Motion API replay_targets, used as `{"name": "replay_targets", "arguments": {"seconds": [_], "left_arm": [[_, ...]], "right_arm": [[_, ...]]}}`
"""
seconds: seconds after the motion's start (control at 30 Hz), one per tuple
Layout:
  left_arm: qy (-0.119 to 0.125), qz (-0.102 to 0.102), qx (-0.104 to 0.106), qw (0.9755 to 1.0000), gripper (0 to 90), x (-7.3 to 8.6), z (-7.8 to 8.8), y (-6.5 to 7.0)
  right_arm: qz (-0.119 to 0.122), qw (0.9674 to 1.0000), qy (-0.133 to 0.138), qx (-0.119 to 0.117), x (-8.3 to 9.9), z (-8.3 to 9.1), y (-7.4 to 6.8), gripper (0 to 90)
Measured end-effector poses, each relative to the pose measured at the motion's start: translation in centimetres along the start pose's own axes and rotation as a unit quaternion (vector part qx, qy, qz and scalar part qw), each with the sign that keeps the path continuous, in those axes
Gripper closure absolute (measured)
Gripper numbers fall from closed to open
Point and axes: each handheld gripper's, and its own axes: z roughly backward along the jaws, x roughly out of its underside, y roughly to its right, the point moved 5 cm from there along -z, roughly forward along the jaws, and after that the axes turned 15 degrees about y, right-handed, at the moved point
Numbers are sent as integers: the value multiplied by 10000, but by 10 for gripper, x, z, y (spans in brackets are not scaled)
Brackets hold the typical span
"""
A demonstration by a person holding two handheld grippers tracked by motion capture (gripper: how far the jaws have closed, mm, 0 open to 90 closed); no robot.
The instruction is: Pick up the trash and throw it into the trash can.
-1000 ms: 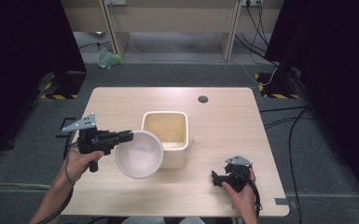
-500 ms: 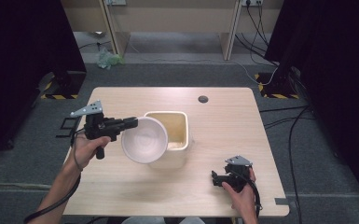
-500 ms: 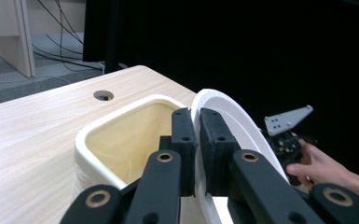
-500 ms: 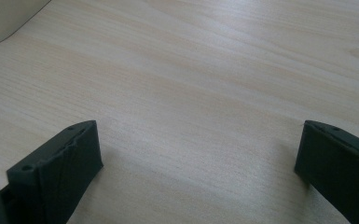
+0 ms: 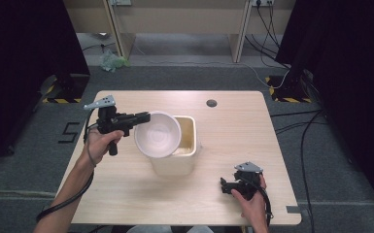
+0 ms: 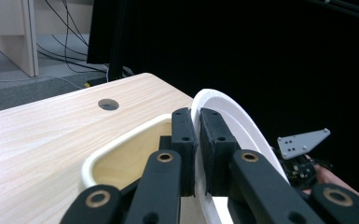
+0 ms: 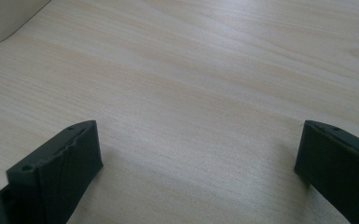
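My left gripper (image 5: 143, 117) (image 6: 196, 128) is shut on the rim of a white bowl (image 5: 158, 134) (image 6: 242, 122). It holds the bowl up on edge, its inside facing the high view, over the left part of a cream square container (image 5: 177, 165) (image 6: 121, 145) at the table's middle. The bowl hides the container's near left corner. My right gripper (image 5: 223, 184) (image 7: 198, 147) rests low over the wood near the front right, its jaws wide apart with nothing between them.
The wooden table (image 5: 233, 131) has a dark round hole (image 5: 211, 103) (image 6: 108, 104) near its far edge. The other gripper's grey plate (image 6: 304, 142) shows beyond the bowl. Dark curtains, cables and a cabinet stand past the table.
The left hand has carried the bowl away from the person and to the right, from beside the container to over its left part. The right gripper has stayed put.
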Motion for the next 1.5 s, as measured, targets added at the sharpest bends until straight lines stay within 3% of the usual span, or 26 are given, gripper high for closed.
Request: {"name": "replay_targets", "arguments": {"seconds": [0.57, 0.7, 0.83, 1.0, 1.13, 1.5], "left_arm": [[-135, 51, -315, 9994, 845, 16, -32, -16], [-230, -93, -437, 9987, 844, 21, -39, -17], [-282, -84, -501, 9983, 843, 28, -49, -19], [-436, -90, -462, 9979, 834, 37, -57, -18], [-411, 26, -419, 9983, 692, 38, -58, -17], [-485, -59, -470, 9977, 435, 34, -47, -13]], "right_arm": [[6, 10000, 2, -3, 0, 0, 0, 4], [6, 10000, 2, -3, 0, 0, 0, 4], [0, 10000, 4, -5, 0, 0, 0, 4], [1, 10000, 4, -6, 0, 0, 0, 4], [6, 10000, 2, -4, 0, 0, 0, 4], [7, 10000, 2, -3, 0, 0, 0, 4]]}}
